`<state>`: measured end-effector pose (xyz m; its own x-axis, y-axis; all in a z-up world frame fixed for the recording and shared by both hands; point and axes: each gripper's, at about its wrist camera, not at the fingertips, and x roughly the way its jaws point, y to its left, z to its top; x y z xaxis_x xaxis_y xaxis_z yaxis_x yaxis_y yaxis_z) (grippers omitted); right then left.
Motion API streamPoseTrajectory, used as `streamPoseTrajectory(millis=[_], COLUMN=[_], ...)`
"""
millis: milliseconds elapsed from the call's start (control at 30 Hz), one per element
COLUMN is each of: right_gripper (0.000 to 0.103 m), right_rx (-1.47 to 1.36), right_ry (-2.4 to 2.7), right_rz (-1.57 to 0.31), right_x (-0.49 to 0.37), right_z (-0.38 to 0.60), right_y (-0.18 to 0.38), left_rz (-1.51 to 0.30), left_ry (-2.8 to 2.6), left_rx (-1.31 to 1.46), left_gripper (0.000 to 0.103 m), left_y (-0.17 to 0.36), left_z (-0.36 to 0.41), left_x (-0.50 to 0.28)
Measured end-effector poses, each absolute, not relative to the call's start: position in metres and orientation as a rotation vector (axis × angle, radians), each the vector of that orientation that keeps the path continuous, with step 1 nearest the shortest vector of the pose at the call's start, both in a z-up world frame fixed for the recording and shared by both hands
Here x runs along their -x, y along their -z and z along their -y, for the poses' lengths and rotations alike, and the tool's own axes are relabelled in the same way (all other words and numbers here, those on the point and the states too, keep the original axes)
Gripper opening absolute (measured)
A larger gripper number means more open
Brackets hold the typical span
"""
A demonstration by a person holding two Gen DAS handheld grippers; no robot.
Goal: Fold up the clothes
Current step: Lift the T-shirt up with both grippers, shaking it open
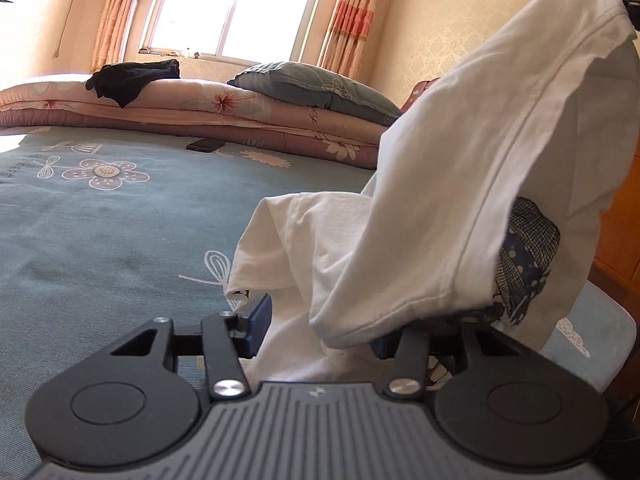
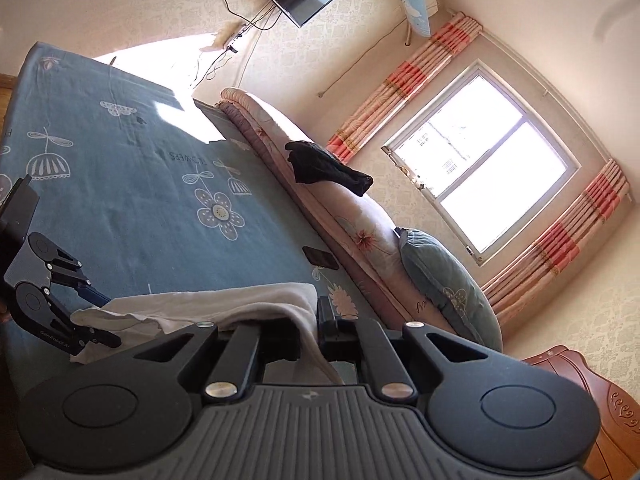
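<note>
the left wrist view sits low and close over the blue bedsheet (image 1: 100, 240), facing the window (image 1: 236, 8). the right wrist view is rolled sideways, sharing that sheet, window and folded quilt (image 2: 352, 224).

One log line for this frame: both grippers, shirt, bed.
left gripper: open, shirt draped over | right gripper: open, cloth between jaws | shirt: white, partly lifted | bed: blue sheet

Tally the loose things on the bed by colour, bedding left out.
White: 1, the T-shirt
Black: 2, the garment on the folded quilt and the phone on the sheet
Total: 3
</note>
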<state>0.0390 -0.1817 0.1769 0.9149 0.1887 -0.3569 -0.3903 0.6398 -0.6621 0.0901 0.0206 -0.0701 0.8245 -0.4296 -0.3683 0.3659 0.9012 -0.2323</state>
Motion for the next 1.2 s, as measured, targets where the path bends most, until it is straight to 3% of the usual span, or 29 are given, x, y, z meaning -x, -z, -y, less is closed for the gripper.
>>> streamPoseTrajectory(millis=[167, 367, 500, 533, 933, 1200], right_gripper=[0.009, 0.009, 0.009, 0.009, 0.008, 0.006], right_rx=[0.786, 0.754, 0.725, 0.717, 0.619, 0.590], right_ry=[-0.321, -0.312, -0.307, -0.309, -0.358, -0.302], right_rz=[-0.264, -0.267, -0.281, -0.288, -0.487, -0.398], right_x=[-0.038, -0.034, -0.032, -0.031, -0.033, -0.020], right_z=[0.192, 0.205, 0.217, 0.220, 0.260, 0.274], right_y=[-0.187, -0.193, -0.198, -0.199, -0.179, -0.214], left_rz=[-0.288, -0.292, -0.297, -0.299, -0.295, -0.178], left_ry=[0.381, 0.413, 0.384, 0.369, 0.296, 0.308], left_rx=[0.141, 0.053, 0.018, 0.007, -0.137, -0.323], left_gripper=[0.042, 0.040, 0.009, 0.006, 0.003, 0.003], left_y=[0.048, 0.038, 0.024, 0.019, -0.073, -0.146], left_z=[-0.023, -0.014, -0.016, -0.017, -0.036, -0.014], left_x=[-0.087, -0.097, -0.096, -0.096, -0.085, -0.059])
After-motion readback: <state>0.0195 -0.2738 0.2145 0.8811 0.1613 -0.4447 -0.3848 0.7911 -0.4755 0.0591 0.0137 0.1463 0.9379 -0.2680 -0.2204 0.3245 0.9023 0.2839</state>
